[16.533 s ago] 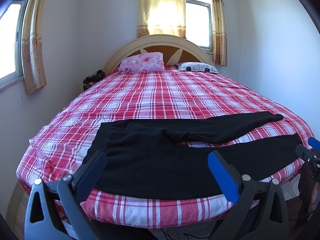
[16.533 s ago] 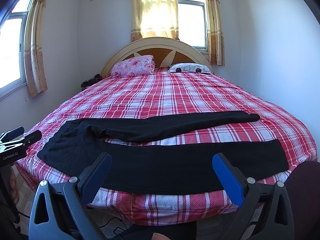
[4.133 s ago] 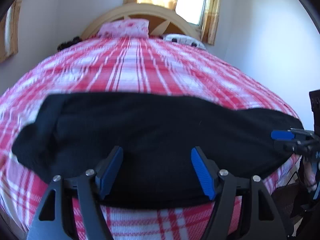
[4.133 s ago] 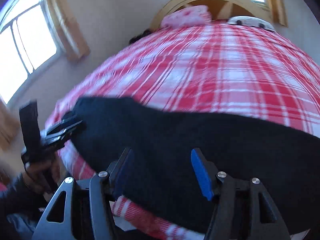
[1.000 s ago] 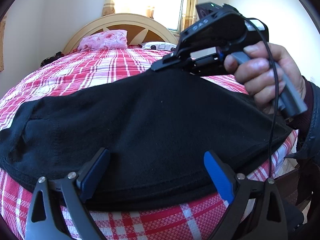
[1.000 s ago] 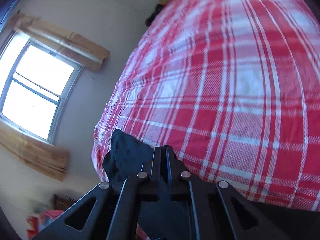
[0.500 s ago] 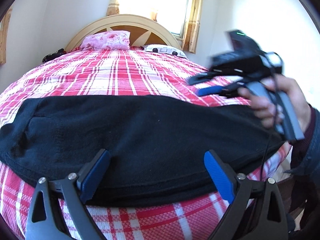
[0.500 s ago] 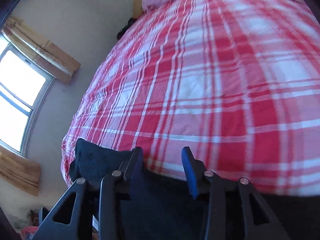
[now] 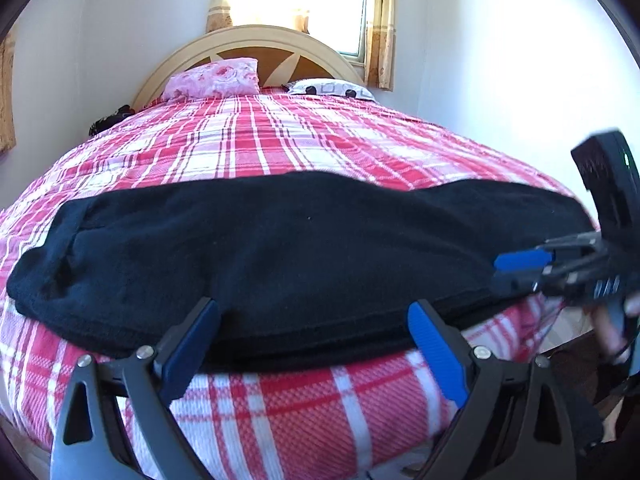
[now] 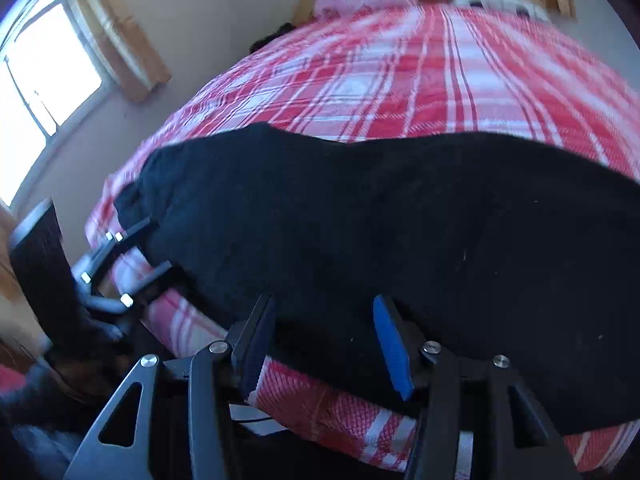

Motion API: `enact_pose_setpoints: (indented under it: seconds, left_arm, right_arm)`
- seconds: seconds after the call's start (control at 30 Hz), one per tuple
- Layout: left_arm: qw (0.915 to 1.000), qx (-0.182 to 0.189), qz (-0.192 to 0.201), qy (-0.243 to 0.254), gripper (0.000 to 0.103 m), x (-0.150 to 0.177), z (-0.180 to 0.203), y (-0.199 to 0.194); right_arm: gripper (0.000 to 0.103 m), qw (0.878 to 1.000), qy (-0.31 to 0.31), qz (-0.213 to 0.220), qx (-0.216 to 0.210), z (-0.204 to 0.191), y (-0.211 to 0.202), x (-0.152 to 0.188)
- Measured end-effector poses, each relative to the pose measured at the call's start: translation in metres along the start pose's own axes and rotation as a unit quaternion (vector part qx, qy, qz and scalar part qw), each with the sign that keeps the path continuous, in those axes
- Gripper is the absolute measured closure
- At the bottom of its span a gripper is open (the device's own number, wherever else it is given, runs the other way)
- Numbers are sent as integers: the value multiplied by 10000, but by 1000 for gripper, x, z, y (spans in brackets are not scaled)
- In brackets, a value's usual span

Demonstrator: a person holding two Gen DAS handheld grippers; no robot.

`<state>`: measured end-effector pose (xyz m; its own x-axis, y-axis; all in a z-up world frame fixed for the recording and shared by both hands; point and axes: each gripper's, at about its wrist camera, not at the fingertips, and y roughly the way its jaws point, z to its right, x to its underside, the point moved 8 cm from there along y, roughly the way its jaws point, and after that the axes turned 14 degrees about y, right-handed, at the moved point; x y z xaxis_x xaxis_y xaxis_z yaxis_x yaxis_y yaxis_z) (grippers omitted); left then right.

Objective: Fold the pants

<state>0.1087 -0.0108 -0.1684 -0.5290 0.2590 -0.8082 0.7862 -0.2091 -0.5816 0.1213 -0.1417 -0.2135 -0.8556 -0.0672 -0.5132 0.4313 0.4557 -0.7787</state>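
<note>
The black pants (image 9: 288,256) lie folded lengthwise in a long band across the foot edge of the bed (image 9: 280,140), on its red plaid sheet. The left gripper (image 9: 314,336) stands wide open at that edge, holding nothing. The right gripper (image 10: 320,332), its jaws just opening, stands half open over the pants, gripping nothing.

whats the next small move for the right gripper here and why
Probably ease the right gripper down and close it on the near edge of the black pants. Its jaws have just been opening, nothing is pinched between them, and the pants lie as one long band across the plaid bed, so another fold seems due.
</note>
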Motion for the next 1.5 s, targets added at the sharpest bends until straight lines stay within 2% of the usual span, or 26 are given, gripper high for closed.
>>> enact_pose_setpoints:
  seconds: [0.07, 0.17, 0.23, 0.3, 0.37, 0.5, 0.67, 0.77, 0.9, 1.03, 1.13, 1.33, 1.5]
  left_arm:
    - [10000, 12, 27, 52, 6, -9, 3, -5]
    - [9999, 129, 60, 84, 6, -24, 9, -3]
    - [9994, 324, 27, 125, 5, -33, 18, 5]
    - [9990, 372, -132, 188, 5, -33, 23, 20]
    - [9980, 328, -506, 210, 5, -24, 24, 40]
    - [9961, 71, -637, 614, 0, -20, 33, 48]
    - [9957, 143, -803, 447, 0, -24, 32, 43]
    - [9962, 78, -775, 394, 0, -29, 30, 40]
    - [9962, 134, -840, 209, 0, -28, 28, 51]
    - [9948, -34, -885, 496, 0, -25, 35, 55]
    - [9951, -17, -880, 461, 0, -25, 34, 54]
    - [9951, -98, -862, 470, 0, -24, 35, 53]
    - [9947, -41, -939, 426, 0, -32, 39, 51]
  right_arm:
    - [50, 9997, -220, 81, 66, -5, -6, 4]
    - [50, 9991, 102, 269, -322, -2, -27, -4]
    - [47, 9978, 266, 461, -404, 7, -40, -11]
    - [45, 9971, 448, 569, -235, 26, -45, -14]
    - [45, 9958, 742, 521, 88, 49, -39, -14]
    - [45, 9956, 759, 518, -175, 58, -38, -14]
    - [45, 9973, 522, 507, -58, 55, -35, -12]
    - [45, 9974, 365, 574, 254, 58, -41, -11]
    - [45, 9884, 277, 960, 1142, 82, -63, -16]
    - [44, 9786, 436, 994, 1746, 121, -75, -13]
    - [44, 9793, 587, 1015, 1652, 137, -75, -13]
    - [37, 9786, 225, 975, 1800, 132, -70, -11]
    - [36, 9793, 227, 997, 1747, 133, -71, -10]
